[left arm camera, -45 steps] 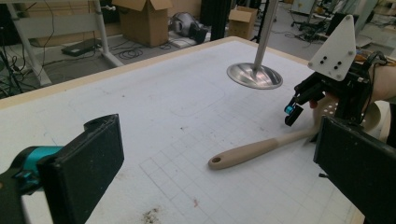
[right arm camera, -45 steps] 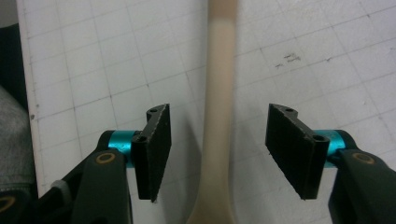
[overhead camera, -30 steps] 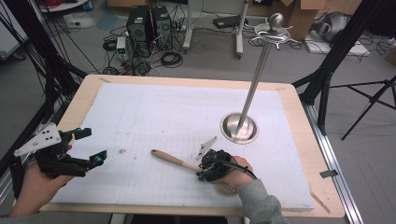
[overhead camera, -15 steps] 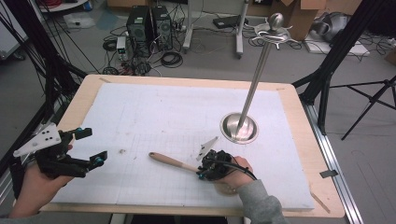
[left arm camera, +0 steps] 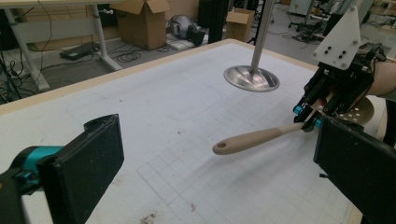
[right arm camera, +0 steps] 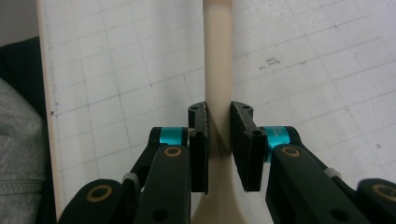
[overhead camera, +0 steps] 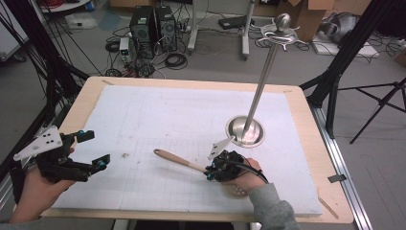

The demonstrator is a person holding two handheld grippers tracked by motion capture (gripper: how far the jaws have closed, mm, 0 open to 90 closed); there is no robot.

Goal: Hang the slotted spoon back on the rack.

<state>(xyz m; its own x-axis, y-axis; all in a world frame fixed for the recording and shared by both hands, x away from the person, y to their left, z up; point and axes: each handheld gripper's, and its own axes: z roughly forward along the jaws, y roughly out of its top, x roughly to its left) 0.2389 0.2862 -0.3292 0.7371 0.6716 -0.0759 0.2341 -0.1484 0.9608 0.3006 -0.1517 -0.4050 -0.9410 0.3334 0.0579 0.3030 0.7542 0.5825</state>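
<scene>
A beige slotted spoon [overhead camera: 174,160] is off the white mat, its handle pointing left. My right gripper [overhead camera: 210,173] is shut on the handle near the head, at the front middle of the table. In the right gripper view the two jaws pinch the handle [right arm camera: 218,56] from both sides, with the right gripper [right arm camera: 218,140] centred on it. The left gripper view shows the spoon [left arm camera: 252,139] and its perforated head [left arm camera: 357,112] behind the right gripper [left arm camera: 308,119]. My left gripper [overhead camera: 95,149] is open and holds nothing at the table's left edge, well apart from the spoon; its jaws stand wide in the left gripper view [left arm camera: 219,158].
A tall metal stand with a round base [overhead camera: 245,131] rises at the right middle of the white gridded mat [overhead camera: 167,110], just behind my right hand. The wooden table rim [overhead camera: 306,143] frames the mat. Cables, computers and tripods lie on the floor beyond.
My right hand has shifted slightly with the spoon, and the handle's tip sits a little higher. The left gripper has held still.
</scene>
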